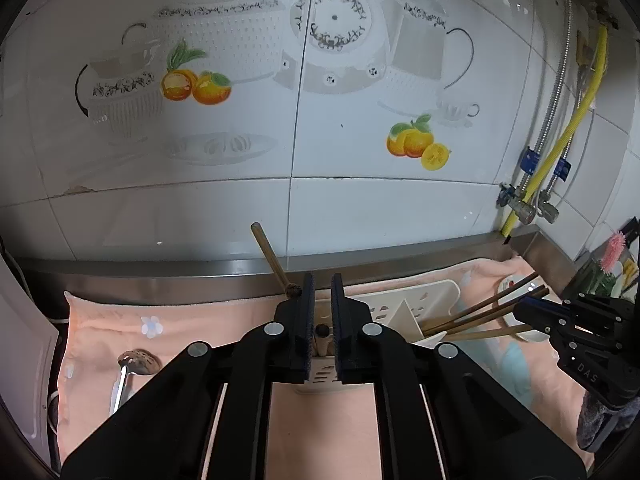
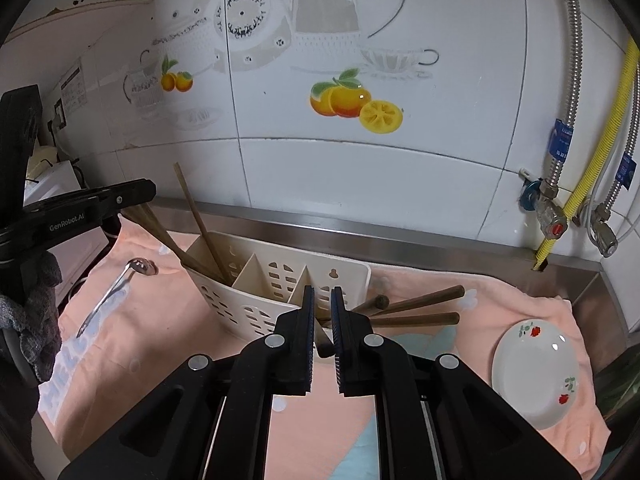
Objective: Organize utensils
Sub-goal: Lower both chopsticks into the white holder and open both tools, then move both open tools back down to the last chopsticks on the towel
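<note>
Slotted spoon (image 2: pixel 120 286): lies loose on the pink cloth (image 2: pixel 168 344), well off to the left of your right claw and low left of your left claw; not yet sorted.
Left claw (image 1: pixel 322 320): the jaws look pressed nearly together just above the caddy's end, with a wooden tip showing low in the narrow gap. I cannot tell whether the pads pinch it.
Upright chopsticks (image 2: pixel 196 224): stand tilted in the leftmost compartment of the caddy, just ahead of the left claw.
Caddy (image 2: pixel 256 280): cream, slotted, three compartments, lying on the cloth directly ahead of both claws; the middle compartment looks empty.
Right claw (image 2: pixel 322 328): jaws nearly together over the caddy's right end, a slim tip in the gap; grip not certain either.
Loose chopsticks (image 2: pixel 416 308): three fan out to the right of the right claw, their near ends at the caddy's right compartment.
Dish (image 2: pixel 536 372): sits well right of the right claw, near the cloth's edge.
Risk: if you lift with a weak pinch, a stick may slip and roll toward the dish.
Risk: the light caddy may skid or tip on the soft cloth if either claw pushes its rim.
Risk: your two claws work close together, so they may collide.
</note>
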`<state>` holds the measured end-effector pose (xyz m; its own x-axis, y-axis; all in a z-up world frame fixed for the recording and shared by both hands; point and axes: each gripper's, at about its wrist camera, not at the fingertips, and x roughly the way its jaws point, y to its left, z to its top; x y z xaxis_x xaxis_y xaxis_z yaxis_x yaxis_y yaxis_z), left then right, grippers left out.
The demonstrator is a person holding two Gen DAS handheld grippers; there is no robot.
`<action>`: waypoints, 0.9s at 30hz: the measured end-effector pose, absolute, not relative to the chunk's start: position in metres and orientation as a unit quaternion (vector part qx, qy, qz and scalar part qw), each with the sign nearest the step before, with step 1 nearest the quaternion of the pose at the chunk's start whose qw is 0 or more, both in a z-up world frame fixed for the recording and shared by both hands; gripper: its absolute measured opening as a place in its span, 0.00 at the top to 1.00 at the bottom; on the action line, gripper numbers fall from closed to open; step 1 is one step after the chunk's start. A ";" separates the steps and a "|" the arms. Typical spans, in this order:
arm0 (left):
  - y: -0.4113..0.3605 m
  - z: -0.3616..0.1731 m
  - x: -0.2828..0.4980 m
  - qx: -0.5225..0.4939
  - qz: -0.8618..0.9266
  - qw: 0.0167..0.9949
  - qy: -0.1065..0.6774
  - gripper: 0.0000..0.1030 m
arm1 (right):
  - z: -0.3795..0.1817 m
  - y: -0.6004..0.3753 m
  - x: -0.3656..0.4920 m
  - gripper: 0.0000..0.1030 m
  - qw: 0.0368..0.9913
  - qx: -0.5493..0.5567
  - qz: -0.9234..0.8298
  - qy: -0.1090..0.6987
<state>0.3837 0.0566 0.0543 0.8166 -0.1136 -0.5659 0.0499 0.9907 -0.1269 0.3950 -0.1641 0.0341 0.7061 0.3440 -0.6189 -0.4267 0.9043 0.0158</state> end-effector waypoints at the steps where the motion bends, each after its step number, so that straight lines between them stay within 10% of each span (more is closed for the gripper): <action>1: 0.056 0.055 0.383 -0.053 -0.043 0.952 0.299 0.91 | 0.036 -0.165 0.394 0.90 0.922 -0.064 0.209 0.319; 27: 0.048 0.077 0.285 -0.037 -0.043 0.965 0.254 0.35 | 0.067 -0.190 0.296 0.55 0.946 -0.055 0.201 0.249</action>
<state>0.2854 0.0475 0.0772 0.8668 -0.1017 -0.4881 0.0645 0.9936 -0.0925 0.2958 -0.1901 0.0668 0.7954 0.3530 -0.4927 -0.4078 0.9131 -0.0042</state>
